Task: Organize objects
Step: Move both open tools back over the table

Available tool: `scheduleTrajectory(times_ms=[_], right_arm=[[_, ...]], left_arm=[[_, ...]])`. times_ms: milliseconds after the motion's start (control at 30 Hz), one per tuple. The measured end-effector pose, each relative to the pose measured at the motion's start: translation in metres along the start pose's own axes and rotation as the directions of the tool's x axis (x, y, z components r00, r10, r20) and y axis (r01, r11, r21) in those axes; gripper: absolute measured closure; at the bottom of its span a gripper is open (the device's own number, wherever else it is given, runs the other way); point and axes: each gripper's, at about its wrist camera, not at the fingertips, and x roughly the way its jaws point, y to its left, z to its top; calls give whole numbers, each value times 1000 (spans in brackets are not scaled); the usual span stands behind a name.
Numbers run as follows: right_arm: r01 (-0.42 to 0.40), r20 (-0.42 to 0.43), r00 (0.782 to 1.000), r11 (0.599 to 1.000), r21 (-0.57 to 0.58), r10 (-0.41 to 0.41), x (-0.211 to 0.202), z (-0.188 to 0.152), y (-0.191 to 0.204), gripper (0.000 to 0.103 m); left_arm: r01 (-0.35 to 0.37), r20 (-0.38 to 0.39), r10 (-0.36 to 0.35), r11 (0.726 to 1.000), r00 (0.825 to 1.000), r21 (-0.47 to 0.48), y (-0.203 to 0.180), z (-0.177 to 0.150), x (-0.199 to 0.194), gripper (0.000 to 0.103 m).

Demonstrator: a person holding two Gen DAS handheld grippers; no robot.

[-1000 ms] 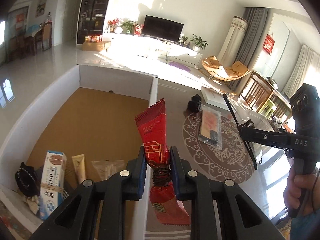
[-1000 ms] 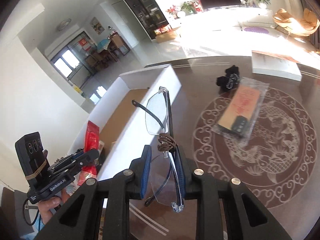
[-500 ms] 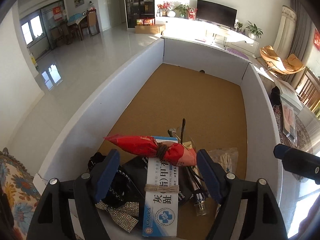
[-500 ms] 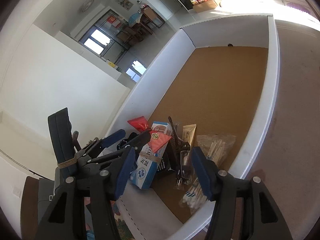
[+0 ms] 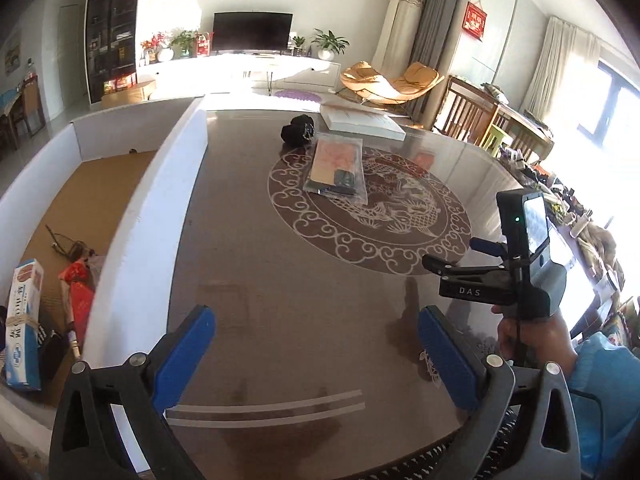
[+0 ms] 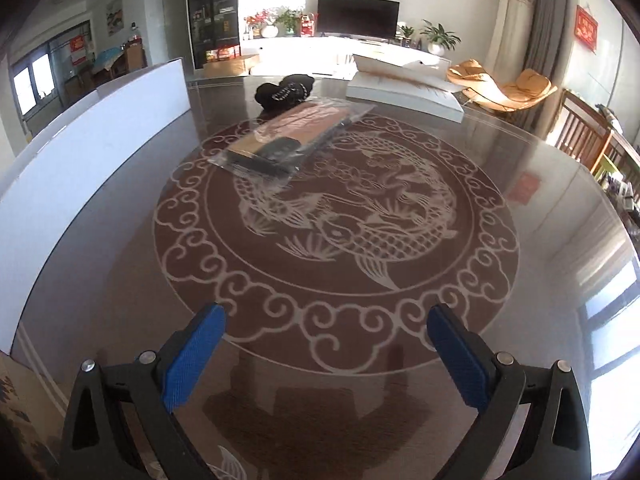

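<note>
Both tongs, left (image 5: 314, 354) and right (image 6: 326, 346), just opened wide, empty. Snack (image 5: 78, 296) and glasses (image 5: 66, 242) boxed (image 5: 168, 184) at counter's left edge. Bag (image 6: 292, 136), pouch (image 6: 286, 92) left mid-counter (image 6: 520, 300).

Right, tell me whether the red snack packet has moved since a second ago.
Yes. The red snack packet has left the left gripper and lies inside the white box, beside the toothpaste carton.

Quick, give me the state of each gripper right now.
Left gripper: open, holding nothing, jaws have just been opening.
Right gripper: open, holding nothing, jaws have just been opening.
</note>
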Motion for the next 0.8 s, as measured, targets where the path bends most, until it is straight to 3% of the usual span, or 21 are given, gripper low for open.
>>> scheduleTrajectory(times_ms=[67,133,333,500,567,667,800], right_arm=[[25,-18,1000,999,33,-25,2,-8,-17,2],[12,-29,1000,996,87,-9,3,-8,-25,2],[32,-55,998,993,112,-26,8,-6,-24,0],[32,-55,998,993,112,-26,7,-6,-24,0],[32,-55,998,993,112,-26,7,-6,-24,0],[33,-55,998,993,112,-27,8,-6,-24,0],[33,-55,998,993,111,-27,8,-6,-24,0]], left_arm=[[-91,-15,92,995,996,28,-11,-4,33,0],[-195,-34,196,981,980,19,-11,0,63,0],[-288,3,288,956,957,-55,-1,24,96,0],[-307,-97,305,952,947,-5,-3,24,129,0],[-308,-72,307,951,949,-16,-2,16,131,0],[-255,-91,247,963,965,-91,12,15,131,0],[-267,-94,258,959,962,-95,13,15,133,0]])
